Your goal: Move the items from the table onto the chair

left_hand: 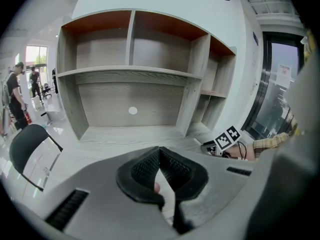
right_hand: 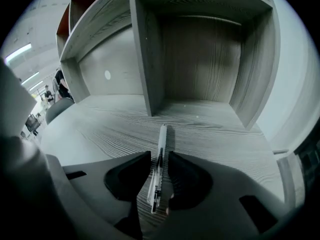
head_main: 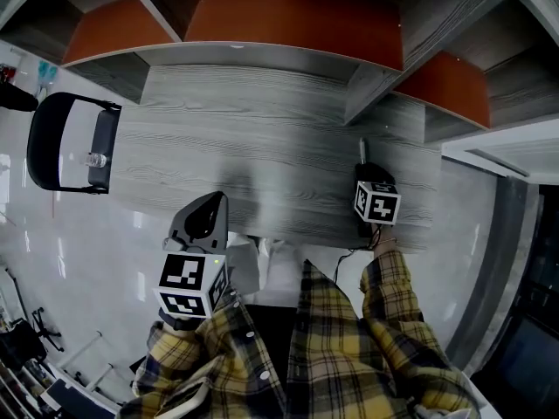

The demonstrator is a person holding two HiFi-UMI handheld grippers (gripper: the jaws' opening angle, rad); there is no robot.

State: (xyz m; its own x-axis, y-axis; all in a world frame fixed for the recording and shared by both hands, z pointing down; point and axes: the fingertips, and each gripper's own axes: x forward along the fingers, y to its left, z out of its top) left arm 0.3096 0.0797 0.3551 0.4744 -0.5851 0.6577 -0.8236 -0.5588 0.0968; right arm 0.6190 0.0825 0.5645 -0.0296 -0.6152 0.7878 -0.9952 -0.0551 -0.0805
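Observation:
A slim white-and-black pen [right_hand: 162,139] lies on the grey wood table [head_main: 262,129], pointing toward the shelf unit; in the head view the pen [head_main: 362,149] shows just beyond my right gripper [head_main: 364,168]. My right gripper [right_hand: 159,158] straddles the pen's near half with its jaws open, a thin gap on each side. My left gripper [head_main: 206,220] hovers at the table's near edge, shut with nothing in it [left_hand: 160,155]. At the left stands the black chair [head_main: 52,138], where a small clear bottle [head_main: 94,160] rests on the seat.
An open shelf unit [head_main: 288,24] with orange-brown tops runs along the table's back edge; its upright divider [right_hand: 142,59] stands just beyond the pen. The chair [left_hand: 25,151] sits off the table's left end on a glossy floor. People [left_hand: 12,96] stand far off at the left.

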